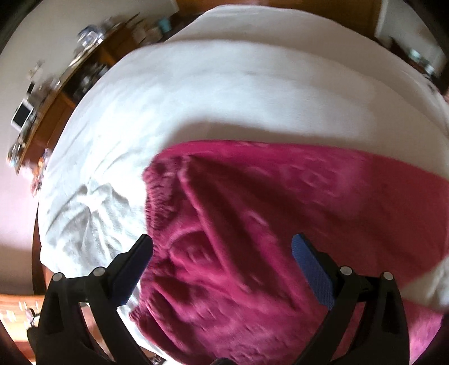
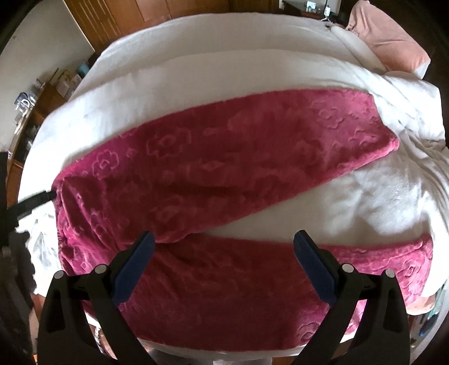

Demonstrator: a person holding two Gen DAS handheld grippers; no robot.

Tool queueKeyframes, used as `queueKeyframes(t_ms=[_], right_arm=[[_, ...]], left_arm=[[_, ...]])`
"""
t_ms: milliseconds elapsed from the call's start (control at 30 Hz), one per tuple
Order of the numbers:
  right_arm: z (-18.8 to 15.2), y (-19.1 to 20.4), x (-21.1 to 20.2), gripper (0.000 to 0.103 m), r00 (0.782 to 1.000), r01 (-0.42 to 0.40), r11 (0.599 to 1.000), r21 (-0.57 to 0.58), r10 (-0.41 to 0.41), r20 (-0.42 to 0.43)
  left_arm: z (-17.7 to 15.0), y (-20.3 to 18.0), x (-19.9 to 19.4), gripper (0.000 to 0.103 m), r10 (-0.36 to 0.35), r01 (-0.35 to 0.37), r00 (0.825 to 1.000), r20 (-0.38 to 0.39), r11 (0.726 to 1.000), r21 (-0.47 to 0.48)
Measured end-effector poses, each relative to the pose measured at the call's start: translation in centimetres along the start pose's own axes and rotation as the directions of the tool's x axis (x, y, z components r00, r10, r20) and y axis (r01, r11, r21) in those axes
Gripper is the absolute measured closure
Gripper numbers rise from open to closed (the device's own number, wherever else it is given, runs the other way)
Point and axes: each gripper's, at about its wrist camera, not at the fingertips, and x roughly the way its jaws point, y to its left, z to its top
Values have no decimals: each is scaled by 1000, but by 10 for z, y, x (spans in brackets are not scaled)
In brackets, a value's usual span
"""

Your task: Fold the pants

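Magenta fleece pants (image 2: 213,168) with an embossed flower pattern lie spread flat on a white bed, waistband to the left, the two legs running right in a V. My right gripper (image 2: 224,244) is open and empty, above the near leg close to the crotch. My left gripper (image 1: 222,247) is open and empty, above the waistband end of the pants (image 1: 252,224); that view is motion-blurred. One finger of the left gripper (image 2: 36,198) shows at the waistband's left edge in the right wrist view.
The white bed sheet (image 2: 196,70) is rumpled at the right, where a white duvet (image 2: 407,112) and a pink pillow (image 2: 393,36) lie. A wooden shelf with clutter (image 1: 42,112) stands left of the bed. Wooden cabinets (image 2: 126,16) are behind it.
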Motion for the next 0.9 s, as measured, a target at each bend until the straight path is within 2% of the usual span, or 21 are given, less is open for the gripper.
queueKeyframes(t_ms=[100,267,333,433,567,767,833,900], right_arm=[[-4,4,9,3,999,14,1000,-2,-14,-28],[-9,8,21,3,997,32,999,-6,-32,-65],[-11,9,24,3,997,38,999,-5,-38,-74],[-13,11,28,3,995,46,999,-7,-46,-88],[-14,13,30,3,994,54,999,-10,-54,-98],[-14,17,31,3,993,58,998,-20,-60,-106],[-14,17,33,3,992,58,998,-21,-60,-111],[-13,18,34,3,992,58,998,-24,-60,-115]], left_arm=[[20,22,32,5,12,-13,1000,-19,999,-34],[48,42,80,5,31,-31,999,-20,1000,-7],[57,48,98,5,20,-20,999,-29,1000,-1],[69,57,121,5,-34,34,999,-37,999,-3],[83,60,143,5,-29,30,999,-25,998,55],[99,57,165,5,-80,84,996,-33,984,158],[102,57,169,8,-104,108,994,-28,976,190],[103,60,172,28,-187,193,981,-48,958,213]])
